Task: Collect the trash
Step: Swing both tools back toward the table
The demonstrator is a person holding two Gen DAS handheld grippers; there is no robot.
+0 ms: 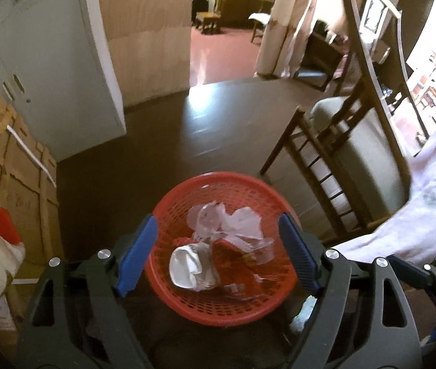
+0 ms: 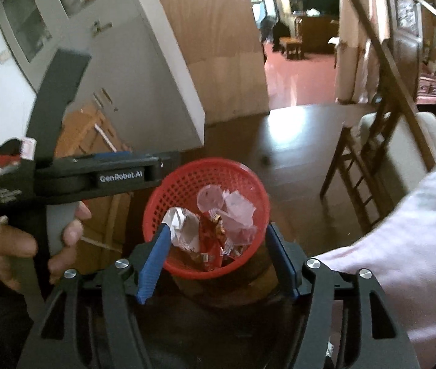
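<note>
- Dark glossy floor, bright glare patch near doorway.
- Grey-white cabinet left; cardboard sheets leaning beside it.
- Wooden chair right, pale cushion.
- Red-floored room beyond, with more wooden furniture.

Both hand-held grippers hang with blue fingers spread wide — left hand-held gripper, right hand-held gripper. The bare left hand grips its handle at 9 o'clock.

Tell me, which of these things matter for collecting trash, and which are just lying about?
For the job:
red basket
crumpled wrappers in it
left gripper, open
right gripper, open

Just lying about:
wooden chair
cardboard
grey cabinet
white cloth
</note>
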